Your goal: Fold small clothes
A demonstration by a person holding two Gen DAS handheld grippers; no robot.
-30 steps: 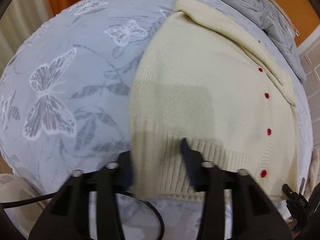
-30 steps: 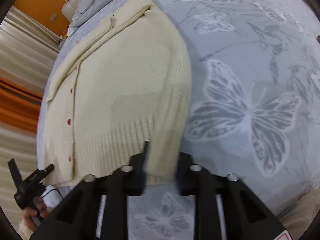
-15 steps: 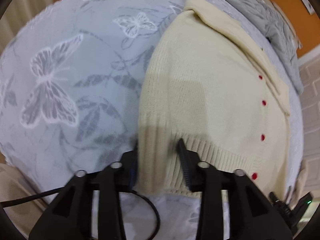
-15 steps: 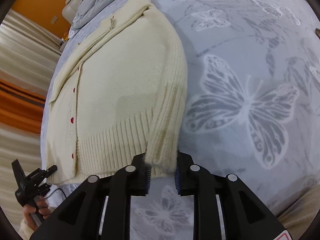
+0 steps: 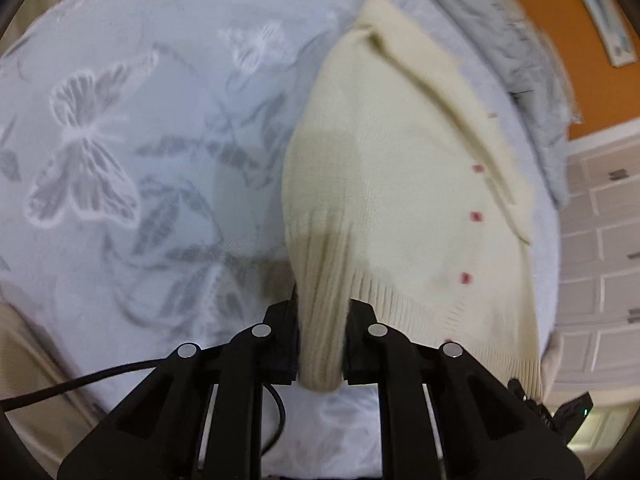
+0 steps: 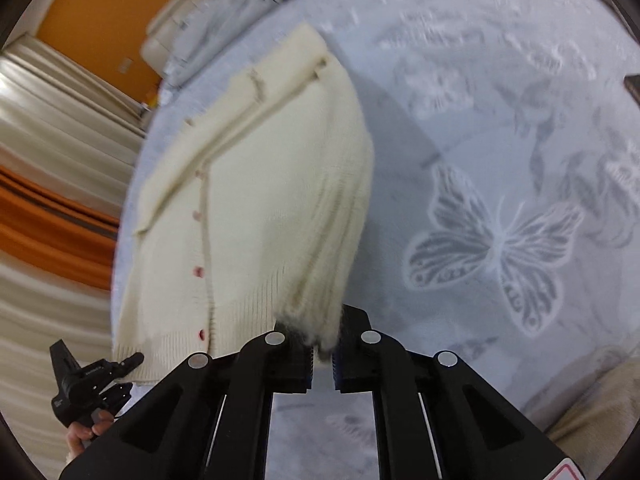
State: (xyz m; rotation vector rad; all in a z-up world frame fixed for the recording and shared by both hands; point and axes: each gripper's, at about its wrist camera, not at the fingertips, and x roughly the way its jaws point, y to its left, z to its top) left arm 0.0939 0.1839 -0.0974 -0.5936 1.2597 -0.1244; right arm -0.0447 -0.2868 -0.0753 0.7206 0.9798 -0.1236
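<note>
Over bedspread (image 5: 120, 80), both grippers clamping cardigan (image 5: 400, 184)

Left black two-finger gripper (image 5: 320, 344): angled steeply downward, jaws just closed, pads clamped on the ribbed corner of a cream knitted cardigan (image 5: 400, 184). Right black two-finger gripper (image 6: 322, 354): angled steeply downward, jaws just closed, pinching the cardigan's opposite ribbed corner.

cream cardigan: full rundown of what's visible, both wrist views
The cream cardigan is a soft knit with a ribbed hem, a row of small red buttons down the front and a folded collar at the far end. It lies front up on the grey butterfly-print bedspread. Both near hem corners are lifted: the left gripper has just closed on one, the right gripper on the other. Edges are motion-blurred.
</note>
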